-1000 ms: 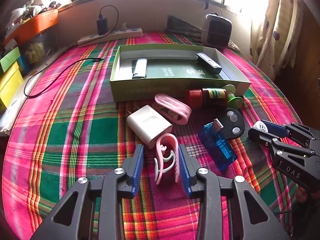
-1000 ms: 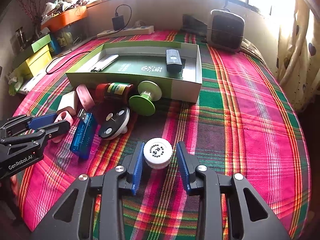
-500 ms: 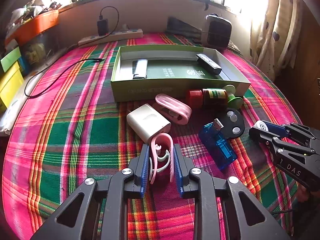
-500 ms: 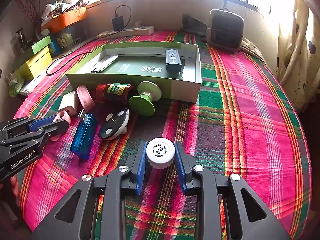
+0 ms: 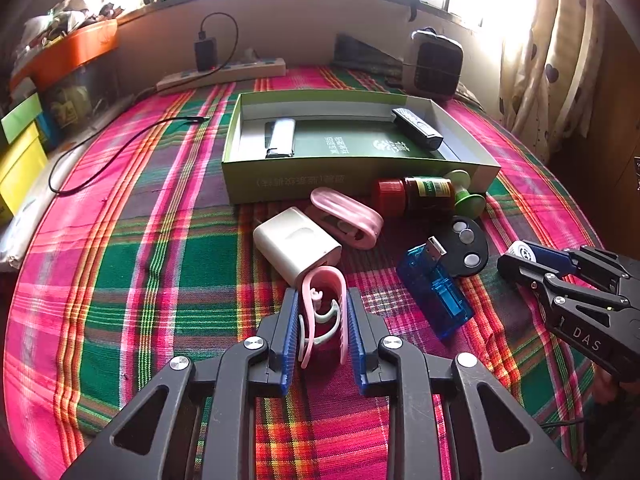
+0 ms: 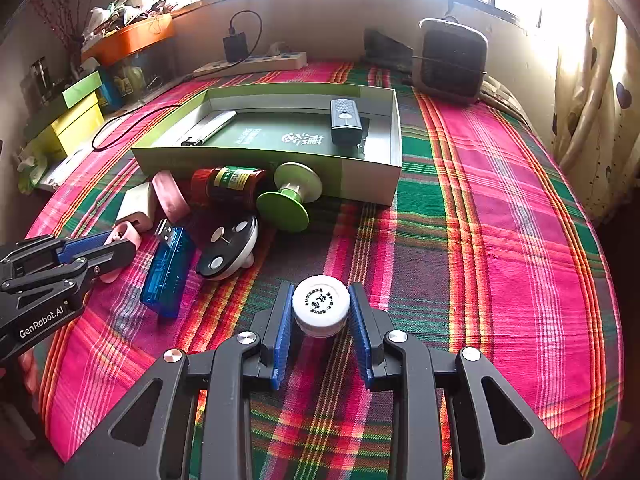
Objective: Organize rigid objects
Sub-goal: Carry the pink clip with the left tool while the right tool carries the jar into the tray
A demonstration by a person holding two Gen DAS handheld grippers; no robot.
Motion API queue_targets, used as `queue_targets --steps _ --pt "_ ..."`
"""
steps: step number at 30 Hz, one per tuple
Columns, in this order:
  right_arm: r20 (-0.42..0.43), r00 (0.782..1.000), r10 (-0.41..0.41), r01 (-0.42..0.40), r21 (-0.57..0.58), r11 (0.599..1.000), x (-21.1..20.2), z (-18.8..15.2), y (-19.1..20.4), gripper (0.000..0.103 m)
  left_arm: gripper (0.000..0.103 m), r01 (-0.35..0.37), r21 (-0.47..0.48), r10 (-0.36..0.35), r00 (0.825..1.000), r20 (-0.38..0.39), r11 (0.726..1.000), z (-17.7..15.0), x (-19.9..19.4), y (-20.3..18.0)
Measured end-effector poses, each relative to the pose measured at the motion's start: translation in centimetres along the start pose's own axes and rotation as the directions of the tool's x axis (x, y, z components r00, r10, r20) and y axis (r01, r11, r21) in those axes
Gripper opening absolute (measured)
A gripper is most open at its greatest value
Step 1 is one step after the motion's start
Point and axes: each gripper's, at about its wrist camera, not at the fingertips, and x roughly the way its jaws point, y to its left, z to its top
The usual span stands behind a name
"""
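Note:
My left gripper (image 5: 322,312) is shut on a pink clip (image 5: 323,312) resting on the plaid cloth, next to a white charger block (image 5: 294,246). My right gripper (image 6: 321,316) is shut on a small white round bottle (image 6: 321,306) standing on the cloth. A green open box (image 5: 352,178) lies ahead and holds a silver lighter (image 5: 280,142) and a black remote (image 5: 418,128). The box (image 6: 372,180) also shows in the right wrist view. In front of the box lie a second pink clip (image 5: 346,216), a red-capped jar (image 5: 416,198), a blue USB device (image 5: 434,286) and a black round disc (image 5: 466,246).
A green spool (image 6: 288,200) leans against the box. A power strip (image 5: 224,74) with a charger and a black cable (image 5: 120,152) lie at the back left. A small heater (image 5: 436,62) stands at the back right. Yellow and green boxes (image 6: 70,120) sit at the left edge.
Both grippers have closed: the left around the pink clip, the right around the white bottle. Both clip and bottle stay on the cloth.

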Motion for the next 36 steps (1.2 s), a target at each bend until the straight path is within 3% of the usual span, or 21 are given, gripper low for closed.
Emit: queue_targets --steps 17,36 --pt "0.020 1.000 0.009 -0.009 0.003 1.000 -0.5 0.0 0.0 0.029 0.022 0.010 0.006 -0.010 1.000 -0.001 1.000 -0.2 -0.3 -0.2" --pt "0.085 0.996 0.015 -0.015 -0.004 1.000 -2.6 1.5 -0.1 0.029 0.022 0.034 -0.002 -0.034 0.998 0.052 0.999 1.6 -2.7 0.4"
